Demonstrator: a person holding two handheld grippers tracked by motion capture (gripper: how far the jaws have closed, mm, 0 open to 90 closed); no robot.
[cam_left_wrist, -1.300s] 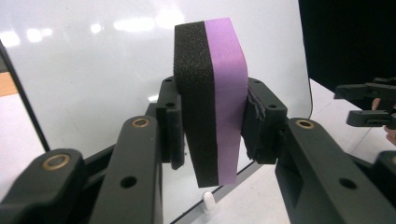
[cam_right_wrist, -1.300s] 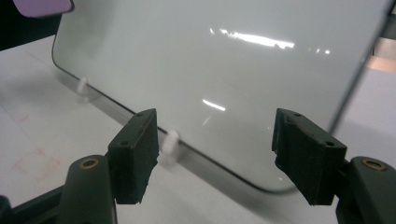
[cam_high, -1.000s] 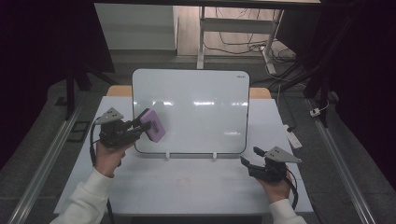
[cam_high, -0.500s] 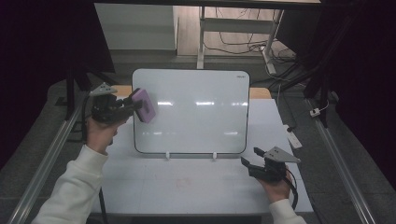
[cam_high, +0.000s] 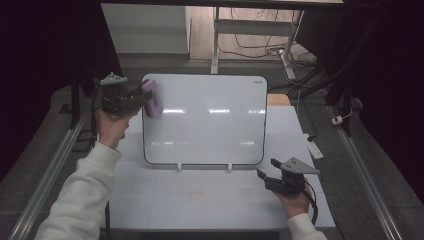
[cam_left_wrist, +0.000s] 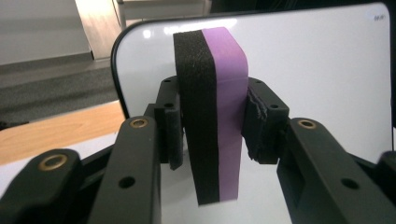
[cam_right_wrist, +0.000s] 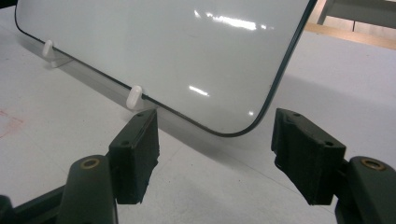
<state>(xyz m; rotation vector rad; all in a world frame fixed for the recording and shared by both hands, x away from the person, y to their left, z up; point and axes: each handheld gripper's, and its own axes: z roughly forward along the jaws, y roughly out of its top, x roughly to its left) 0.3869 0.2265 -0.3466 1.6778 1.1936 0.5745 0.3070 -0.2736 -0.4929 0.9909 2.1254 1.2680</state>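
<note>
Whiteboard eraser, probably light and squashy foam, sits clamped by its flat faces in the left gripper at the whiteboard's upper-left corner. Right gripper, jaws apart and empty, rests on the table.

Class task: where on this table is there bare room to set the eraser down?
Bare table runs in front of the whiteboard, between its white feet and the near edge, left of the right gripper. The strip right of the board is narrower. The left gripper holds the eraser at the board's upper-left corner.
</note>
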